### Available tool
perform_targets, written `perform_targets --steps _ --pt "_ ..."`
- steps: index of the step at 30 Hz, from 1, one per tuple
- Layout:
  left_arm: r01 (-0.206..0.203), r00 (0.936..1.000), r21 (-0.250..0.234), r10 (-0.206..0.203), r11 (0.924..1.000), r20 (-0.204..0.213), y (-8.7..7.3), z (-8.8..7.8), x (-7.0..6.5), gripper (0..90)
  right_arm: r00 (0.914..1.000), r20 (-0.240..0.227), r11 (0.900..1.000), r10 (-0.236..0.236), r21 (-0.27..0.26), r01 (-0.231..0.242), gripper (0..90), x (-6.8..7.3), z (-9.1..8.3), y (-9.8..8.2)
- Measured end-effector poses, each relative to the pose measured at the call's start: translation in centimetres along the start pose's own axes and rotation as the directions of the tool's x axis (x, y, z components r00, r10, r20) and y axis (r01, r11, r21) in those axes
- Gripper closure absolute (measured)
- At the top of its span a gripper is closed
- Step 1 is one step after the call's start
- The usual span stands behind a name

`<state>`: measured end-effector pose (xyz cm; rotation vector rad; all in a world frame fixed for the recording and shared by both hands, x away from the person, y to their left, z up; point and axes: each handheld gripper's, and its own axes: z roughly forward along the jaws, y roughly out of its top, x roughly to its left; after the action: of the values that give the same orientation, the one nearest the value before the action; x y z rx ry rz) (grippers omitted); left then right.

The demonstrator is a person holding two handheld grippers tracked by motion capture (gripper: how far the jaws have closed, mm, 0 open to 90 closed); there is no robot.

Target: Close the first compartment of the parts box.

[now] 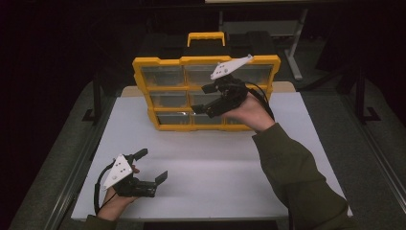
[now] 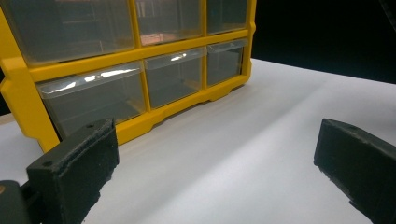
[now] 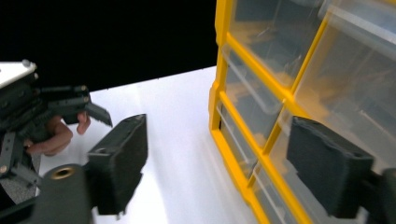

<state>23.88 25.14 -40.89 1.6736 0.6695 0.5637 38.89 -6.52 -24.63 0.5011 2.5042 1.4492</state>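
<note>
The yellow plastic organiser case with clear drawers (image 1: 163, 103) stands upright at the white desk's (image 1: 210, 167) far side. The right tool (image 1: 200, 99), wide open and empty, approaches a drawer; next, it must grip one. The left tool (image 1: 152, 165) waits open, empty.

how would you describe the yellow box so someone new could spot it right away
On the white table, look at the far edge, in the middle. The yellow box stands upright there, its front a grid of clear drawers and a yellow handle on top; nothing else on the table is yellow.
</note>
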Motion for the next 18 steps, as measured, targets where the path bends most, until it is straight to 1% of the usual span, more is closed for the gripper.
perform_targets --steps 1,2,3,4,5,7,8,9,10,13,14,15,18 --pt "0.000 1.0000 0.000 0.000 1.0000 0.000 0.0 0.0 0.0 0.0 1.0000 0.000 1.000 0.000 0.000 0.000 17.7 0.0 0.0 0.0" --pt "0.003 1.0000 0.003 -0.003 1.0000 -0.001 0.0 0.0 0.0 0.0 0.9999 0.006 1.000 -0.010 -0.007 0.010 15.6 0.2 -0.1 -0.8" --pt "0.003 1.0000 0.002 -0.003 1.0000 -0.004 0.0 -0.1 0.1 0.0 1.0000 0.009 1.000 -0.002 -0.010 0.002 15.2 0.3 -0.2 -1.2" --pt "0.003 1.0000 0.002 -0.003 1.0000 -0.004 0.0 -0.1 0.1 0.0 1.0000 0.009 1.000 -0.002 -0.010 0.002 15.2 0.3 -0.2 -1.2" --pt "0.003 1.0000 -0.005 -0.003 1.0000 -0.005 0.0 -0.1 0.2 0.0 0.9999 0.010 1.000 0.009 -0.021 -0.009 14.1 0.5 -0.4 -2.0" --pt "0.011 0.9999 -0.002 -0.011 0.9999 -0.011 0.0 -0.2 0.4 0.0 0.9996 0.025 1.000 0.011 -0.022 -0.011 13.8 0.7 -0.6 -2.7" --pt "0.011 0.9999 -0.002 -0.011 0.9999 -0.011 0.0 -0.2 0.4 0.0 0.9996 0.025 1.000 0.011 -0.022 -0.011 13.8 0.7 -0.6 -2.7" --pt "0.011 0.9998 -0.008 -0.011 0.9999 -0.013 0.0 -0.2 0.4 0.0 0.9996 0.024 1.000 0.012 -0.028 -0.012 13.7 0.8 -0.7 -3.1" --pt "0.009 0.9998 -0.007 -0.009 0.9999 -0.016 0.0 -0.3 0.5 0.0 0.9995 0.018 0.999 0.026 -0.036 -0.026 13.7 0.9 -1.1 -3.9" --pt "0.014 0.9997 -0.001 -0.014 0.9999 -0.020 0.0 -0.4 0.7 0.0 0.9995 0.014 0.999 0.028 -0.037 -0.027 13.4 1.1 -1.4 -4.9" --pt "0.006 0.9998 0.002 -0.006 1.0000 -0.021 0.0 -0.4 0.8 0.0 0.9995 0.014 0.999 0.028 -0.037 -0.027 13.4 1.1 -1.4 -4.9" --pt "0.009 0.9997 0.002 -0.009 1.0000 -0.022 0.0 -0.4 0.8 0.0 0.9995 0.012 0.999 0.027 -0.038 -0.027 13.4 1.1 -1.5 -5.3" --pt "0.014 0.9997 -0.006 -0.014 0.9999 -0.021 -0.1 -0.4 0.9 0.0 0.9980 0.016 0.997 0.062 -0.053 -0.061 11.9 1.5 -2.0 -7.0"
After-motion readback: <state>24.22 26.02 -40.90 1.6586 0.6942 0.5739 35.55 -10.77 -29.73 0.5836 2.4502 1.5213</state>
